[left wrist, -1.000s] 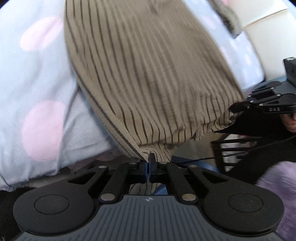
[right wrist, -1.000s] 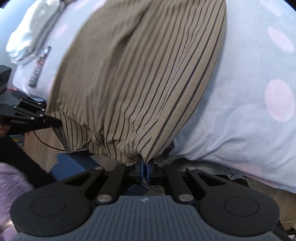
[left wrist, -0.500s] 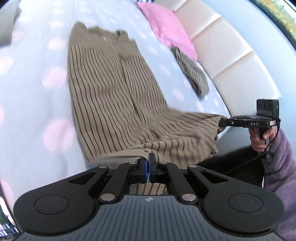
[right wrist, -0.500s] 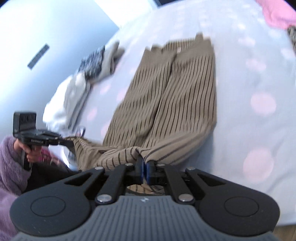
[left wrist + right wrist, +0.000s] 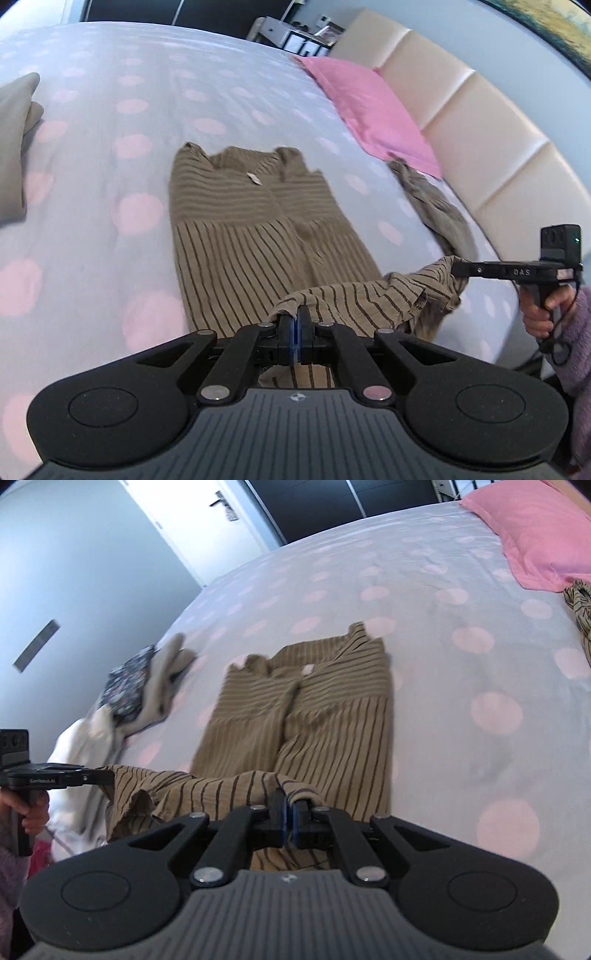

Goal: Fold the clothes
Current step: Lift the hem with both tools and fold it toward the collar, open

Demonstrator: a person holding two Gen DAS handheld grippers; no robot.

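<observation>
Garment: a brown striped garment is lying flat on the bed, its collar end pointing away from the cameras and its near hem lifted off the sheet.
Left gripper: its jaws are clenched on one corner of the near hem, the cloth bunching over the fingertips.
Right gripper: it is pinching the other corner of the hem, jaws nearly closed on the fabric; in the left view it is showing at the right edge, held by a hand in a purple sleeve.
Hem: it is hanging slack between the two grippers, sagging in folds above the flat part of the garment.
Bed: a pale sheet with pink dots is covering it.
Pillow: pink, lying at the far right by the cream headboard.
Second striped cloth: it is lying crumpled just below the pillow, apart from the held garment.
Pile: white, grey and patterned clothes are lying at the bed's left edge.
</observation>
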